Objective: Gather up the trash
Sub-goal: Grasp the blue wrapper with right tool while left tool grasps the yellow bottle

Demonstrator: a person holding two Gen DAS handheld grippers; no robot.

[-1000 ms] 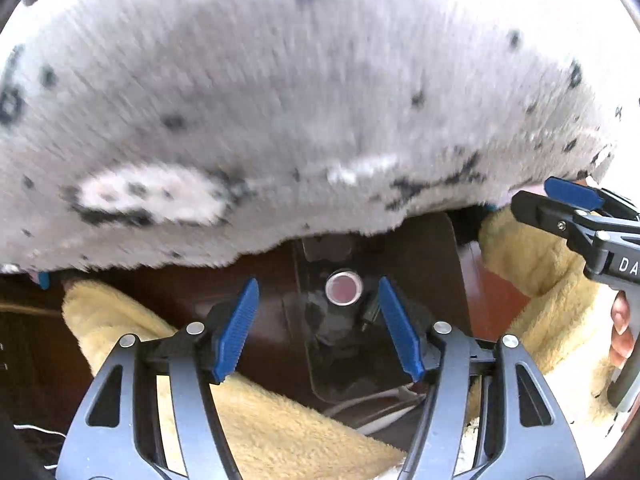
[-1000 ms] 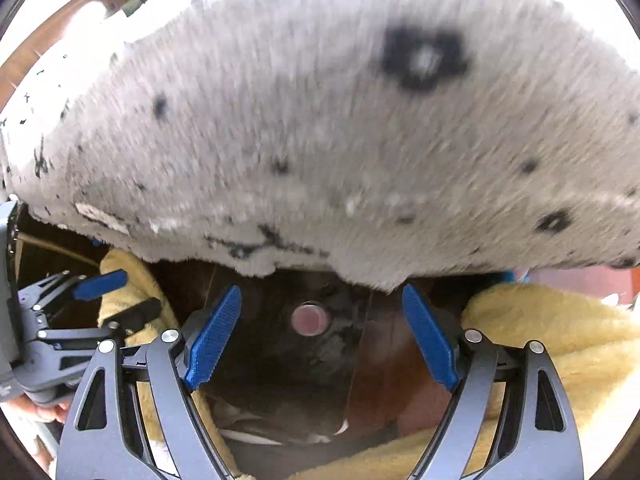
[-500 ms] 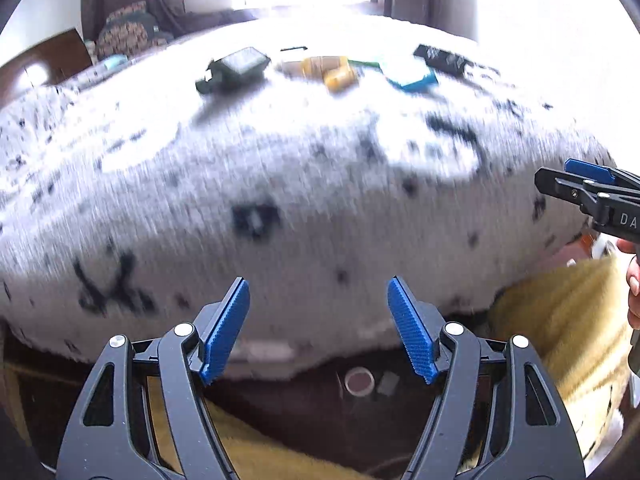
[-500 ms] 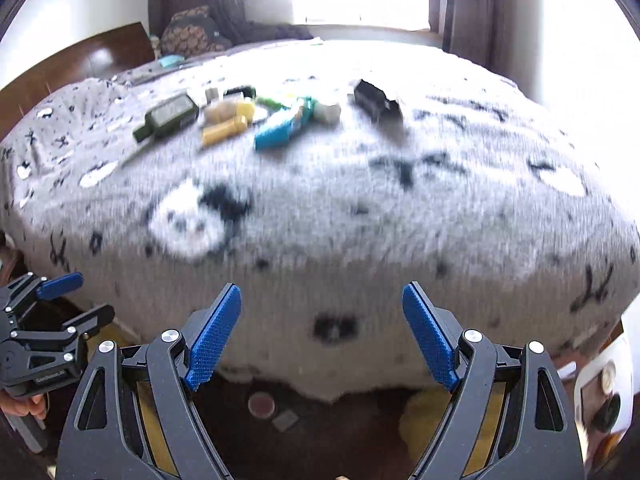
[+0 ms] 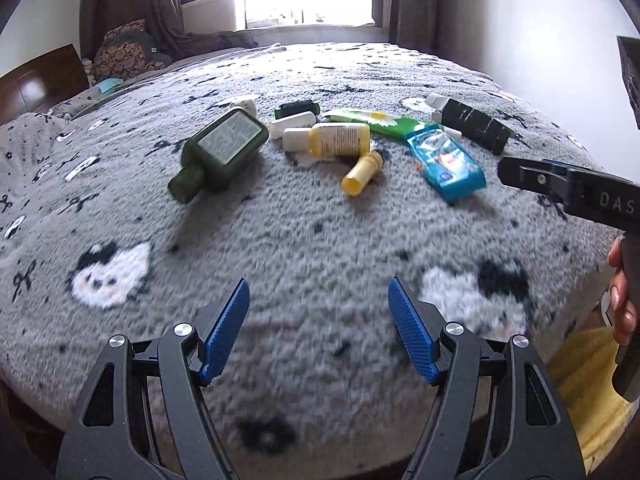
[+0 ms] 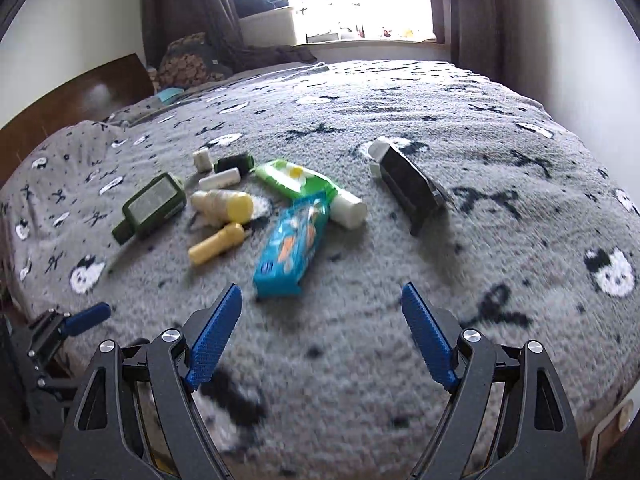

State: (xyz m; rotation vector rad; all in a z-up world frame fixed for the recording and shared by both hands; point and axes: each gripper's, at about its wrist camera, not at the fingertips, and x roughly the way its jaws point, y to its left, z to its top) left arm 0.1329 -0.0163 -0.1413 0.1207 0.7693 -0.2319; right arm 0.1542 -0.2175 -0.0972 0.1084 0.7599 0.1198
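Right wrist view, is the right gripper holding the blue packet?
No, the right gripper is open and empty, short of the blue packet, which lies on the grey blanket.

One green bottle (image 5: pixel 222 152), one yellow bottle (image 5: pixel 334 140), one yellow tube (image 5: pixel 362 172), one blue packet (image 5: pixel 446 164), one black box (image 5: pixel 476 125), one green tube (image 5: pixel 380 122).

Daylight pouring from window (image 6: pixel 360 4) at far side of bed, blown out white. Blanket (image 5: pixel 304 248) near front edge smeared by motion blur. Heavy fisheye bending, dark corners. Soft shadows under clutter.
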